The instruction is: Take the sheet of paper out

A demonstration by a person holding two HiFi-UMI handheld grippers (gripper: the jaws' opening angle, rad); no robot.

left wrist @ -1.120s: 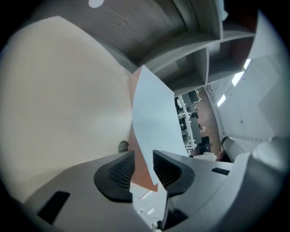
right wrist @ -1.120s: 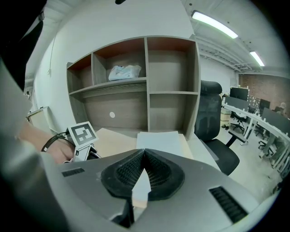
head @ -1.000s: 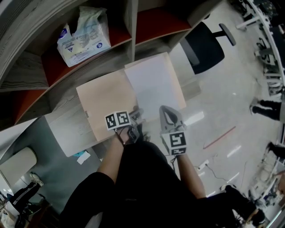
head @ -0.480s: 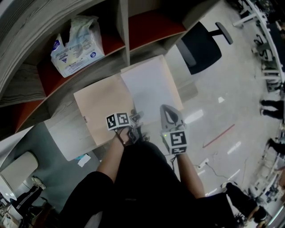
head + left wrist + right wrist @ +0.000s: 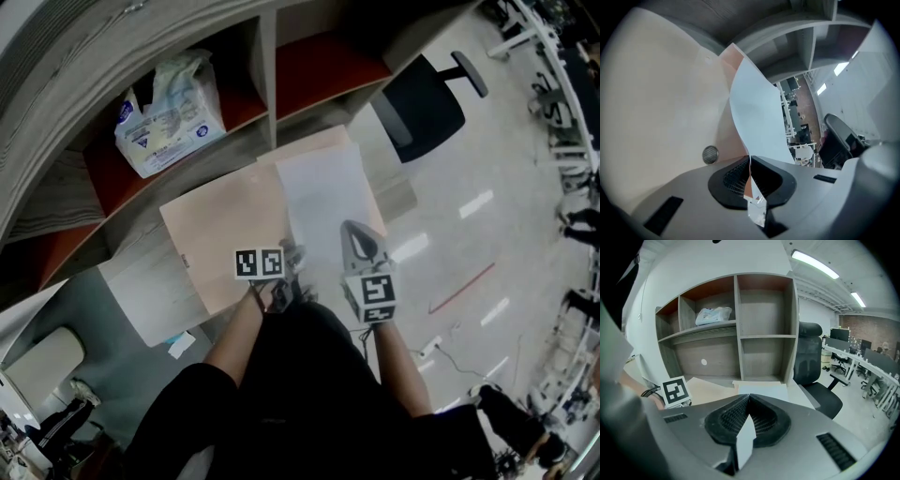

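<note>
Left tool (image 5: 750,161) newly tight on folder (image 5: 661,103): left gripper view only.

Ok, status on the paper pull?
Left gripper just closed on sheet edge, maybe folder too. Right gripper shut on sheet. Sheet lies on open folder, not out yet. Nothing in the way.

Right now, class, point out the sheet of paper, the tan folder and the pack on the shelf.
sheet of paper (image 5: 323,190): head view, the middle of the white page.
tan folder (image 5: 225,239): head view, its bare left flap.
pack (image 5: 169,117): head view, its printed front.
</note>
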